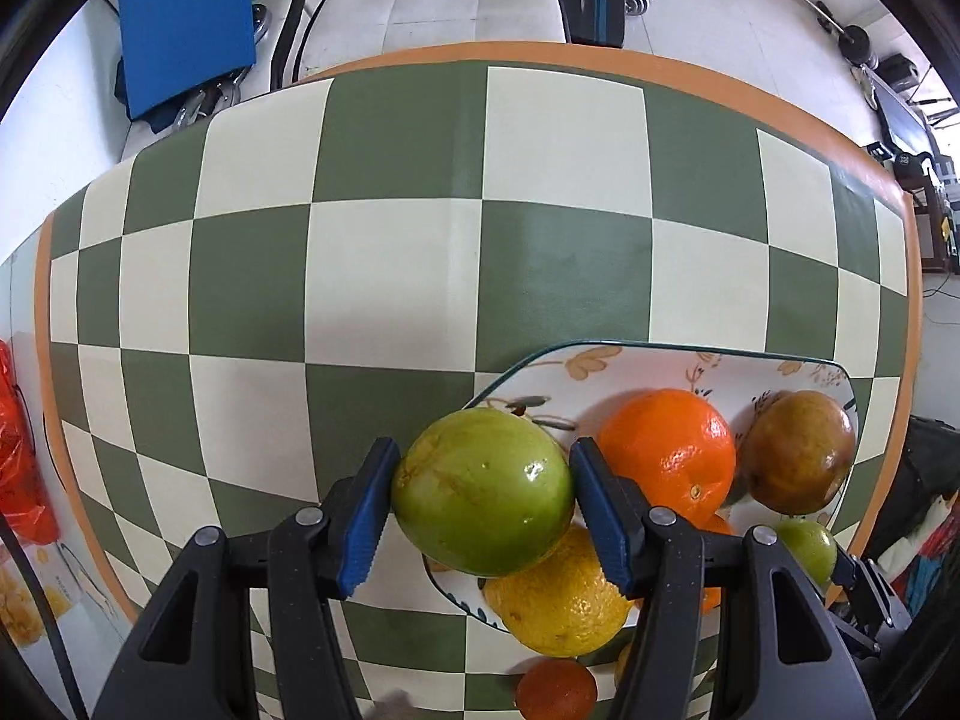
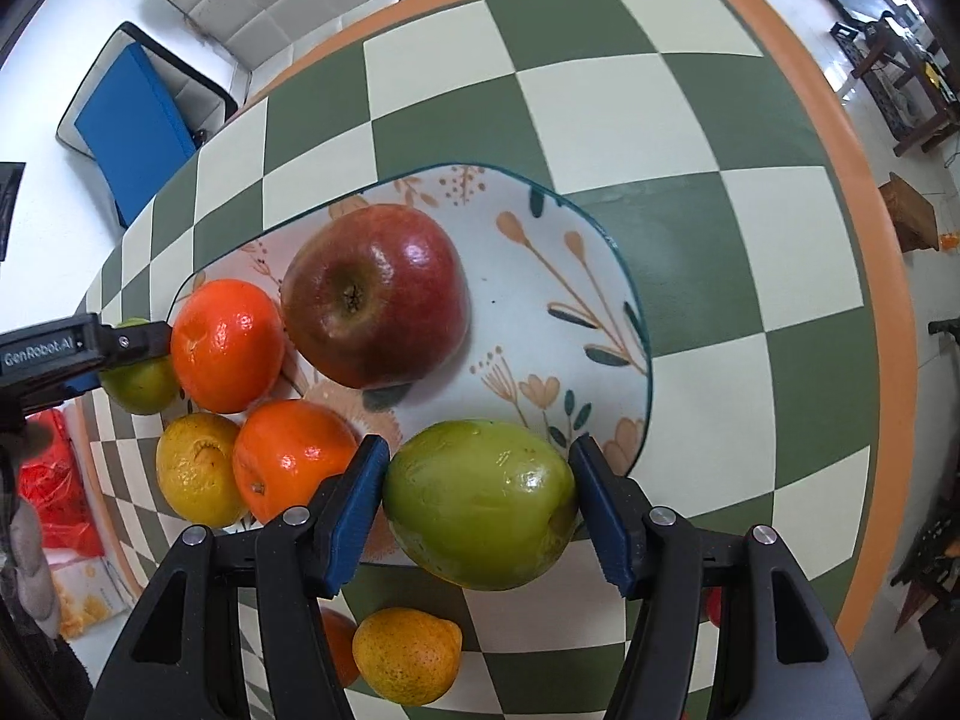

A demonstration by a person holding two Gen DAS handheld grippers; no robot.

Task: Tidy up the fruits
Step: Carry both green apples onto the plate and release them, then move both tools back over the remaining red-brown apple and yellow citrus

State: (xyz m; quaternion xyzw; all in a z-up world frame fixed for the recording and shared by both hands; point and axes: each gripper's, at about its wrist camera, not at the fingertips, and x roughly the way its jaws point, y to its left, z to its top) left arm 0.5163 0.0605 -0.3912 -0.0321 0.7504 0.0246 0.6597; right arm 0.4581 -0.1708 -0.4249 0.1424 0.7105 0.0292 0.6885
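your left gripper (image 1: 483, 495) has its jaws clamped on a green fruit (image 1: 483, 492), held above the near left edge of the floral plate (image 1: 660, 366). your right gripper (image 2: 480, 507) grips a second green fruit (image 2: 480, 504) over the plate's near rim (image 2: 636, 324). on the plate: a red apple (image 2: 375, 294), two oranges (image 2: 228, 345) (image 2: 291, 459) touching each other, and a yellow citrus (image 2: 195, 468) at its edge. another yellow-orange citrus (image 2: 408, 654) lies off the plate on the checkered surface (image 2: 690, 120).
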